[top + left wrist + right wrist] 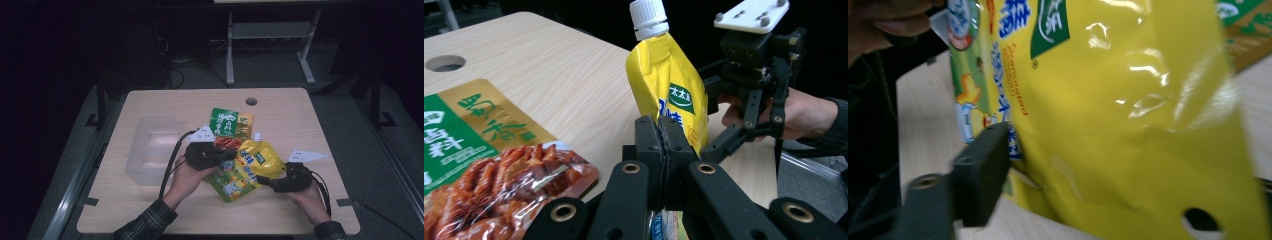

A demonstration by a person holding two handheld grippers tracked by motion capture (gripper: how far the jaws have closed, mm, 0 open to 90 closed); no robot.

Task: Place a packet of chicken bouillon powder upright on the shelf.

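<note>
your left gripper (663,150) has its fingers pressed together on the edge of the glossy yellow spouted pouch with the white screw cap (664,85), and it holds that pouch upright over the pale wooden worktop (150,205), cap upward. in the high view the pouch (257,160) sits between your two hands, overlapping the green-and-yellow printed packet (232,182) under it.

your right gripper (275,182) is up against the pouch's far side with its fingers (983,170) parted; one black finger lies along the pouch's printed face, the other i cannot see, so i judge the pouch is not clamped on that side yet.

the risks, as i judge them:
- the left grip is a thin pinch on slick film. if you pull or twist with the right before it closes properly, the pouch may slide out and drop onto the packets below.
- closing the right fingers on the bulging body rather than a flat seam could squeeze the contents towards the cap or let the film squirm free.
- the red-and-green snack packet with the clear window (499,185) lies just beside the left gripper; a low sweep could drag it along.
- the clear plastic box (150,150) stands near your left hand (187,175), so a wide swing may knock it.
</note>
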